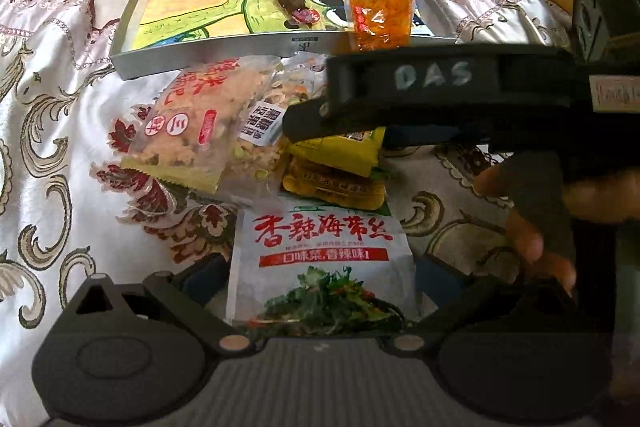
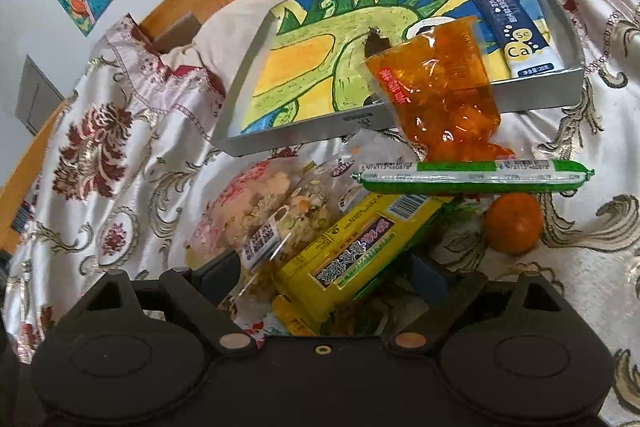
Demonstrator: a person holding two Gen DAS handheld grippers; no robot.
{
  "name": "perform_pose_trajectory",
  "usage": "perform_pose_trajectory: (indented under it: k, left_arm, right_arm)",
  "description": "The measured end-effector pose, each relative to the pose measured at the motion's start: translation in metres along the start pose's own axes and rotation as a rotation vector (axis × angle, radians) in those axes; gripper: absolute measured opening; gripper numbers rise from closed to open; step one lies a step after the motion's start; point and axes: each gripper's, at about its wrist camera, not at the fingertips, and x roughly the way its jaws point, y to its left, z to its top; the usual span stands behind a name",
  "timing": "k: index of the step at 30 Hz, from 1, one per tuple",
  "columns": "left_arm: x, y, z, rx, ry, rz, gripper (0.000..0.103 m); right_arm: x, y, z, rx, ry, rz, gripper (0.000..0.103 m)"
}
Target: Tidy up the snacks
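Right hand-held gripper point(image 2: 320, 279) hangs wide over the heaped snack packets point(image 2: 320, 227), seemingly gripping nothing; only three or so lie in the shallow grey painted-bottom tray point(image 2: 304, 131) behind.

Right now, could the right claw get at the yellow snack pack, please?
Probably yes: the yellow snack pack lies on top of the pile between the open fingers of the right claw, though the green sausage stick overlaps its far end.

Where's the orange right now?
In the right wrist view, the orange sits on the bedspread at right, just below the green sausage stick, outside the tray.
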Motion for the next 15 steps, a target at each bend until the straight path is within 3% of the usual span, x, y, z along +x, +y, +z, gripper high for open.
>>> perform_pose_trajectory:
  k: [4, 8, 15]
  left_arm:
    - [0.004, -0.005, 0.002, 0.021, 0.01, 0.018, 0.102]
    - [0.0, -0.003, -0.001, 0.004, 0.006, 0.013, 0.098]
    - [-0.012, 0.001, -0.015, 0.001, -0.025, 0.011, 0.098]
  right_arm:
    - [0.002, 0.002, -0.003, -0.048, 0.002, -0.074, 0.068]
    - [-0.003, -0.002, -0.006, -0.033, 0.013, -0.063, 0.053]
    - [-0.023, -0.008, -0.012, -0.016, 0.042, -0.043, 0.044]
